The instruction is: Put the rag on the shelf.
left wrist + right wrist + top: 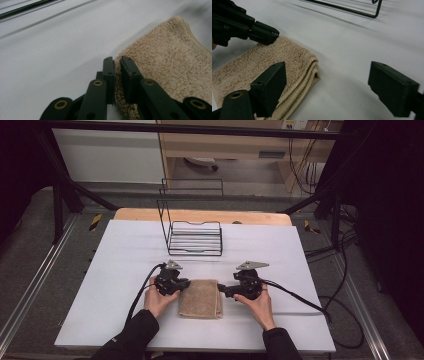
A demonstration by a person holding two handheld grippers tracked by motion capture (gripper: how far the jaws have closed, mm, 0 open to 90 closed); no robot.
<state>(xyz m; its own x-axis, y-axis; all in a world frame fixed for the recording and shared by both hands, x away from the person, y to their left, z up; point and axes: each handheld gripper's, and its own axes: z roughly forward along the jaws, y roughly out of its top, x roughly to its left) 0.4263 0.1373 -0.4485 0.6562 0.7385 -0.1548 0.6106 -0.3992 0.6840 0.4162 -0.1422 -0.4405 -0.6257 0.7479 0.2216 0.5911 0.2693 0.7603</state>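
A folded tan towel (pixel 201 298) lies flat on the white table cover (pixel 120 255), near the front. My left gripper (pixel 187 283) sits at the towel's far left corner. In the left gripper view, that gripper (pixel 117 60) has its jaws pinched on the towel (pixel 162 57) edge, with pile showing between the pads. My right gripper (pixel 221 290) is at the towel's right side. Its jaws stand wide apart in the right gripper view (pixel 327 72), one over the towel (pixel 274 65) and one over bare table. The left gripper (pixel 270 33) shows there at the towel's far corner.
A black wire rack (pixel 195 237) stands behind the towel at mid-table, its base wire (pixel 352 11) just beyond the right gripper. Cables (pixel 300 300) trail from both grippers across the cover. A wooden table edge (pixel 200 215) lies at the back.
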